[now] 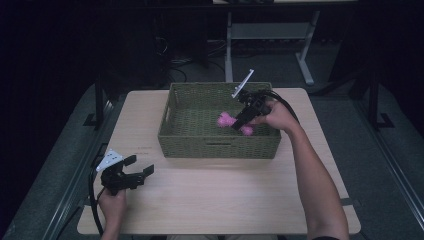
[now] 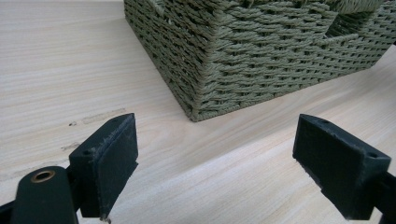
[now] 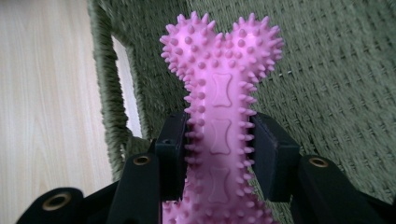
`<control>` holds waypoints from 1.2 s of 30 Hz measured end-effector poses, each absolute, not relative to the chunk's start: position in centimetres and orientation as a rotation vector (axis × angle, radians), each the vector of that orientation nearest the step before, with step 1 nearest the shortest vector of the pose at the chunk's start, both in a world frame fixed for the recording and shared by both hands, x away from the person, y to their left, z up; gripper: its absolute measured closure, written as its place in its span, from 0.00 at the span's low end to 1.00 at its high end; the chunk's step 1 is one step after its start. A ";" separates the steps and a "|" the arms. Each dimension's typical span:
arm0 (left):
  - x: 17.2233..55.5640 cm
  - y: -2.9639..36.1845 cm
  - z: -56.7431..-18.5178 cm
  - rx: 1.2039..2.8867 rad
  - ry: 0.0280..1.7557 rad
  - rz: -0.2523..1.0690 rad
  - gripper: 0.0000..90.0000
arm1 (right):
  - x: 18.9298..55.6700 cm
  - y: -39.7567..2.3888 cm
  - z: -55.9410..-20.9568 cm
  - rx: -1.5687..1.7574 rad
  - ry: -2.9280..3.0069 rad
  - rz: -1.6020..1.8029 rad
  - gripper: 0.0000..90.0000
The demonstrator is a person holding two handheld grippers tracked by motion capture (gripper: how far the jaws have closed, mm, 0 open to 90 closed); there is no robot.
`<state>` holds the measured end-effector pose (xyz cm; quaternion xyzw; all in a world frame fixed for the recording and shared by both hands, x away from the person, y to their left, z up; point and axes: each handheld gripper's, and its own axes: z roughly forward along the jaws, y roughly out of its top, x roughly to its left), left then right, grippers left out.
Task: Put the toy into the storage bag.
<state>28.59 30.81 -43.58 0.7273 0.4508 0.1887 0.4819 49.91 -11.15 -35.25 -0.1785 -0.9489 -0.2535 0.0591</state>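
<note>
A pink spiky bone-shaped toy [image 3: 219, 93] is clamped at its shaft between the two black pads of my right gripper [image 3: 219, 154]. In the high view that right gripper [image 1: 245, 120] hangs inside the green woven basket [image 1: 172, 137], with the pink toy [image 1: 226, 119] showing on both sides of it just above the basket floor. My left gripper [image 1: 141, 165] rests low over the table at the near left, jaws wide apart and nothing between them. In the left gripper view, the left gripper [image 2: 217, 158] faces the basket's near corner [image 2: 201, 93].
The light wooden table [image 1: 225, 200] has free room in front of the basket. The basket wall has a handle slot [image 3: 126, 88]. Dark floor, table legs and cables lie beyond the far edge.
</note>
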 end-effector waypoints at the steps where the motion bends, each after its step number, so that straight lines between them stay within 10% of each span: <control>1: 28.6 30.8 -43.6 1.774 1.099 0.462 0.15 | 50.0 -11.1 -35.4 -0.542 -2.875 -0.761 0.64; 36: 28.6 31.0 -43.6 1.758 1.104 0.458 0.15 | 49.9 -10.4 -37.5 -0.557 -2.838 -0.730 0.64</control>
